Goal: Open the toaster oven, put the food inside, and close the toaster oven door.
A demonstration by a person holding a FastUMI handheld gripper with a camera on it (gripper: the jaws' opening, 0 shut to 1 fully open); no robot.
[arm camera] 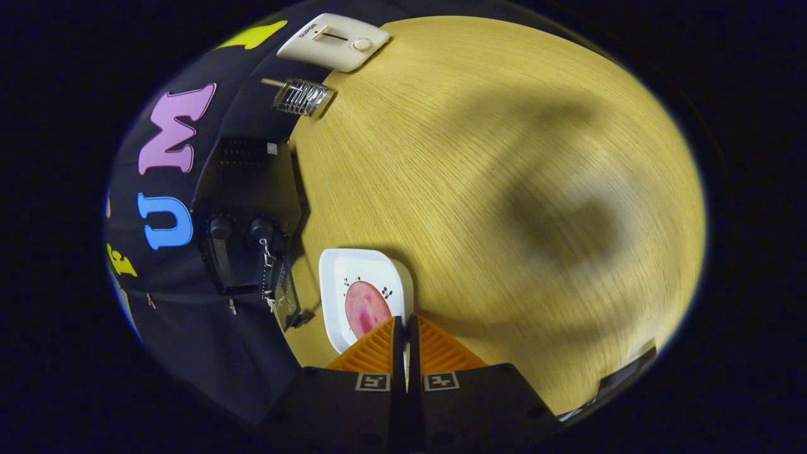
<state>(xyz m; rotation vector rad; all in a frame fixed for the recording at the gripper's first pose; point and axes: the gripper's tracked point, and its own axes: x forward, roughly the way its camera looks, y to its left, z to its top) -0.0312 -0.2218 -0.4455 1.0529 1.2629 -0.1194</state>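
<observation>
A white square plate (337, 277) with a pink slice of food (364, 306) on it rests on the wooden table (504, 157). My gripper (405, 328) is at the plate's near right rim, and its fingers are shut on that rim with only a thin slit between them. To the left of the plate, against the booth wall, stands the black toaster oven (243, 189) with two knobs (220, 227). Its glass door (285, 296) juts out from the front toward the plate and looks open.
A cream box-shaped appliance (334, 41) with a slider and a dial stands at the far end of the table by the wall. A small wire rack (302, 96) lies between it and the oven. Wide bare tabletop stretches right of the plate.
</observation>
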